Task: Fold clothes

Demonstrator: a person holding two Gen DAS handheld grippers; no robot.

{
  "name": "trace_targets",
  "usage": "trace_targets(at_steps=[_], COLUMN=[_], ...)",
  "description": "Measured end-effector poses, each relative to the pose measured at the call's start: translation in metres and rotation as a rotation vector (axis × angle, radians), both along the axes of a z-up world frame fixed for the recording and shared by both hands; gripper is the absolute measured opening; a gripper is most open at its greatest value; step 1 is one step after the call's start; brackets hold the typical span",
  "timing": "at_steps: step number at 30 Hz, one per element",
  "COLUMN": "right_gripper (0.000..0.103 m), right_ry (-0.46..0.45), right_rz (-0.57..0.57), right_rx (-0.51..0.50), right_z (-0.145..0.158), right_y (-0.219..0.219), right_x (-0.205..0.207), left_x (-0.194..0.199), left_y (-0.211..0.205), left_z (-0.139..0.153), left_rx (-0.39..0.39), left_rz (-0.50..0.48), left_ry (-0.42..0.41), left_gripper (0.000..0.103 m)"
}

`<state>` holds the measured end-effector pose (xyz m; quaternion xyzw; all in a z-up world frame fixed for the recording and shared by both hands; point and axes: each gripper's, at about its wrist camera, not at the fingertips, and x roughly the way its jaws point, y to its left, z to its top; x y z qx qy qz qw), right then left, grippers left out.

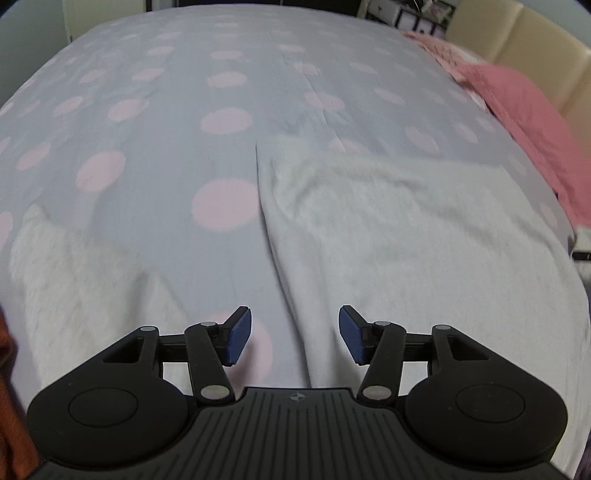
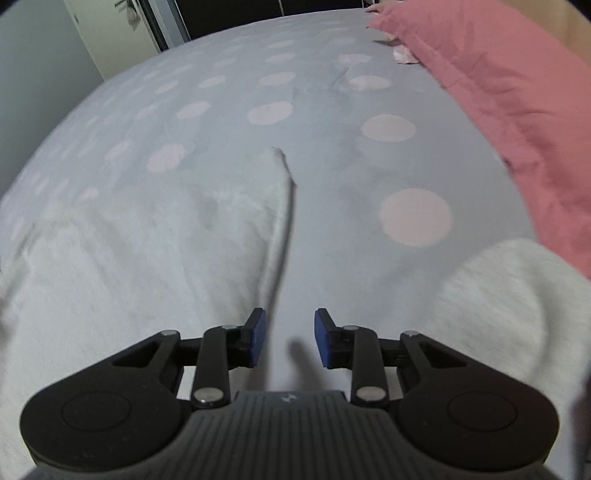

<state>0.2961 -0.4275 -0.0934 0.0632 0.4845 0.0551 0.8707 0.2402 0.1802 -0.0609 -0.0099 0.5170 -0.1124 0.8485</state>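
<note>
A white fuzzy garment (image 1: 406,236) lies flat on the bedspread, its folded left edge running toward my left gripper (image 1: 295,334). A separate white part (image 1: 85,277) lies at the lower left of that view. My left gripper hovers above the edge, open, with nothing between its blue pads. In the right wrist view the same garment (image 2: 129,266) fills the left half, its right edge under my right gripper (image 2: 290,338). A white sleeve-like part (image 2: 509,295) lies at the lower right. The right gripper is open and holds nothing.
The bedspread (image 1: 221,92) is grey-blue with pink dots. A pink quilt (image 2: 498,85) runs along the right side, also the pink quilt (image 1: 528,125) beside a cream headboard (image 1: 517,33). A rust-coloured cloth (image 1: 9,387) shows at the far left edge.
</note>
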Motion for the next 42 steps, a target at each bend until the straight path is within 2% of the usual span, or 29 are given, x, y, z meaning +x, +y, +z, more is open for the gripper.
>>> trace_targets(at_steps=[4,7,9,11,12,14,17,21,24,25,26,27,28,30,32,36,39,42], right_gripper=[0.034,0.044,0.049,0.053,0.061,0.062,0.062,0.062,0.062,0.062,0.059,0.039,0.032,0.012,0.009,0.008,0.008,0.008], right_ry=[0.05,0.069,0.07,0.07,0.066,0.066,0.08,0.071,0.069,0.084,0.101,0.118,0.124,0.12,0.12,0.142,0.182,0.209], right_rz=[-0.098,-0.154,-0.192,-0.231,-0.257,-0.309,-0.346,-0.292,-0.246,-0.239,-0.233,-0.229,-0.23,-0.24,-0.262,-0.364,-0.433,-0.449], right_rx=[-0.025,-0.034,-0.025,0.012,0.038,0.099,0.155,0.096,-0.008,-0.044,-0.07,-0.089,-0.1,-0.111,-0.13,-0.205,-0.214,-0.205], right_z=[0.006,0.014,0.019,0.02,0.019,0.012,-0.002,-0.006,-0.012,-0.017,-0.022,-0.028,-0.03,-0.029,-0.027,-0.018,-0.016,-0.017], right_y=[-0.016,-0.023,-0.027,-0.033,-0.036,-0.039,-0.034,-0.009,0.006,0.009,0.009,0.009,0.007,0.002,-0.003,-0.019,-0.04,-0.051], right_x=[-0.023,-0.04,-0.054,-0.066,-0.072,-0.079,-0.085,-0.077,-0.063,-0.059,-0.056,-0.053,-0.053,-0.056,-0.06,-0.076,-0.089,-0.096], left_x=[-0.022,-0.036,-0.044,-0.048,-0.047,-0.044,-0.038,-0.027,-0.019,-0.019,-0.02,-0.021,-0.021,-0.022,-0.025,-0.038,-0.048,-0.056], left_y=[-0.002,-0.002,0.005,0.011,0.013,0.01,-0.006,-0.02,-0.02,-0.02,-0.02,-0.02,-0.02,-0.021,-0.016,0.008,0.028,0.033], left_z=[0.009,0.006,-0.001,-0.008,-0.011,-0.012,-0.009,-0.031,-0.057,-0.062,-0.065,-0.067,-0.067,-0.065,-0.062,-0.06,-0.06,-0.059], left_rx=[0.025,0.131,0.166,0.149,0.131,0.096,0.104,0.156,0.17,0.176,0.189,0.2,0.218,0.28,0.352,0.461,0.453,0.455], left_rz=[0.005,0.062,0.126,0.181,0.198,0.221,0.232,0.286,0.367,0.384,0.393,0.39,0.377,0.341,0.326,0.372,0.401,0.4], left_ry=[-0.005,-0.025,-0.048,-0.047,-0.033,-0.028,-0.039,0.011,0.087,0.087,0.072,0.059,0.052,0.042,0.06,0.095,0.128,0.124], left_gripper=[0.053,0.054,0.054,0.055,0.055,0.056,0.06,0.061,0.061,0.061,0.06,0.055,0.05,0.015,0.004,0.003,0.004,0.004])
